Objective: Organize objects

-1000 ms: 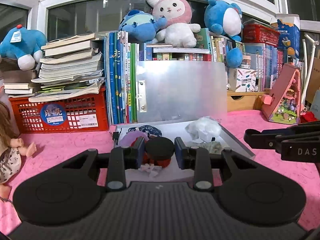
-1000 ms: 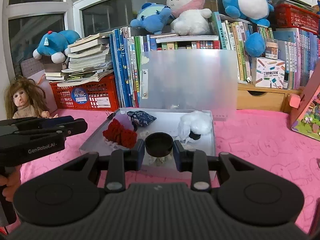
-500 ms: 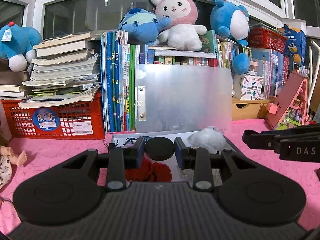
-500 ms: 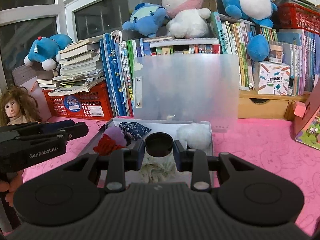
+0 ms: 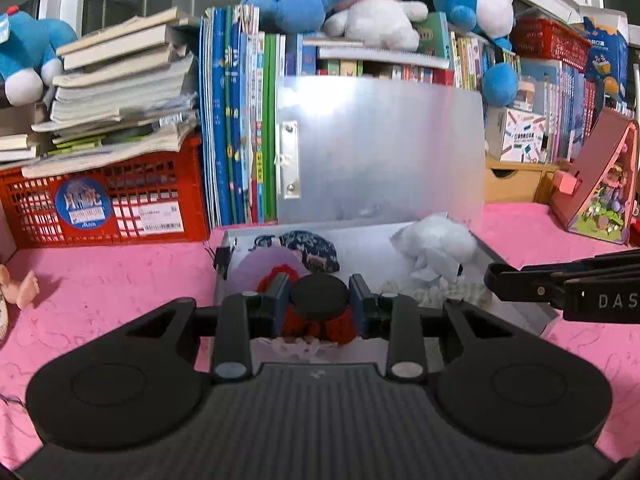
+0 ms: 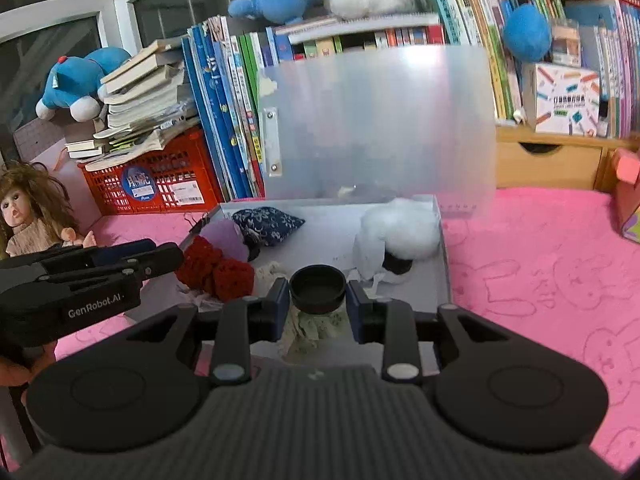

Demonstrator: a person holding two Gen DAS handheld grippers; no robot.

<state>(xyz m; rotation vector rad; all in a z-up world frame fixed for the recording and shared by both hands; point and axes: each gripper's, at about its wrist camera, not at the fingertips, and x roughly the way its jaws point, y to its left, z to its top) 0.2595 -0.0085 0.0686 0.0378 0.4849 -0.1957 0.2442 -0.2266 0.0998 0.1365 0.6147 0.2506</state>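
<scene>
Left gripper: the left gripper point(image 5: 319, 300) is clamped on a round black lid point(image 5: 319, 298), its flat top showing, held above the near-left part of the box.
Right gripper: the right gripper point(image 6: 318, 294) is clamped on a small black jar point(image 6: 318, 287), mouth up and open, with what looks like a clear body below the black rim.
Why held this way: lid in one hand and open jar in the other suggests the two belong together; I judge the next step is either to cap the jar or to set both down in the box.
Box: a shallow grey box point(image 6: 440, 280) sits on the pink surface point(image 6: 540, 280), its frosted lid point(image 6: 380, 128) propped upright against the books so the inside stays reachable.
Contents: red knitted piece point(image 6: 218, 268), purple piece point(image 6: 226, 236) and blue patterned pouch point(image 6: 268, 220) are on the left; white fluffy ball point(image 6: 404, 228) is on the right; a pale crumpled cloth point(image 6: 312, 328) lies under the jar.
Grouping: soft things gathered in one box looks like the sorting in progress.
Writing on grippers: "GenRobot.AI" on the left gripper seen from the right wrist view; "DAS" cut off on the right gripper in the left wrist view.
Other labels: the red crate point(image 5: 100, 208) carries a round blue sticker and a white barcode label, both too blurred to read.
</scene>
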